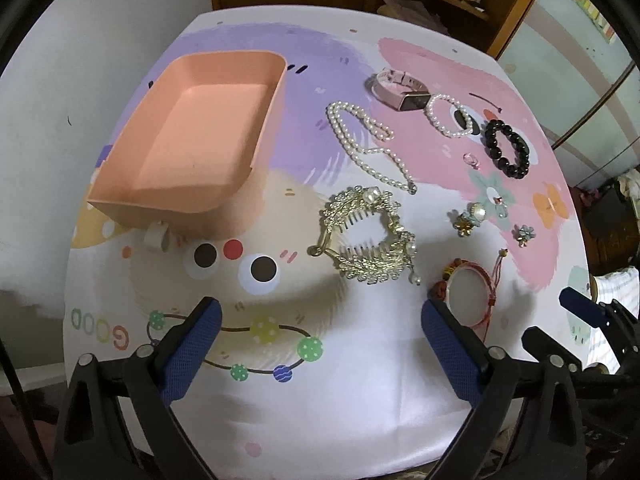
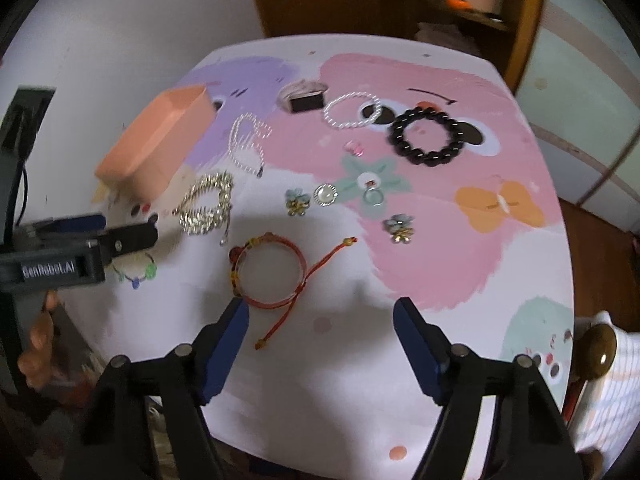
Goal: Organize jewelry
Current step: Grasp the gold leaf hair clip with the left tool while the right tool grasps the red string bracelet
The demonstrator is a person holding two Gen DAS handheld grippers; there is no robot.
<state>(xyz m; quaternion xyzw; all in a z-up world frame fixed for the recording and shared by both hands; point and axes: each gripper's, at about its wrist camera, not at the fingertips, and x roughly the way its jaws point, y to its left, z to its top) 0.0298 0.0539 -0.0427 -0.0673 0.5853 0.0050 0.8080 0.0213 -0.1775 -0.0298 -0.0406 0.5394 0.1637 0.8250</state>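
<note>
Both grippers are held spread and empty above the near edge of the counter. The left gripper is aimed toward the gold comb; the right gripper is aimed just past the red bracelet, whose cord trails toward its left finger. The tray stands empty at the far left, and nothing appears to have been sorted yet.

The jewelry is scattered to the right of the tray: the necklace, the watch, the pearl bracelet, the black bracelet, a pink ring, a ringed pearl piece, a silver ring and two flower pieces.

Several failures can be foreseen. The necklace, if pinched at one point, would likely hang and swing, and could be dragged across the comb or left draped over the tray's wall. The comb's teeth may catch on a strand lying close by. The rings and flower pieces lie low and flat, so they could be pushed away rather than pinched, or flicked off the counter. The red bracelet's loose cord could be snagged by a finger reaching past it. The tray looks light and might be shoved by a careless drop-off.
</note>
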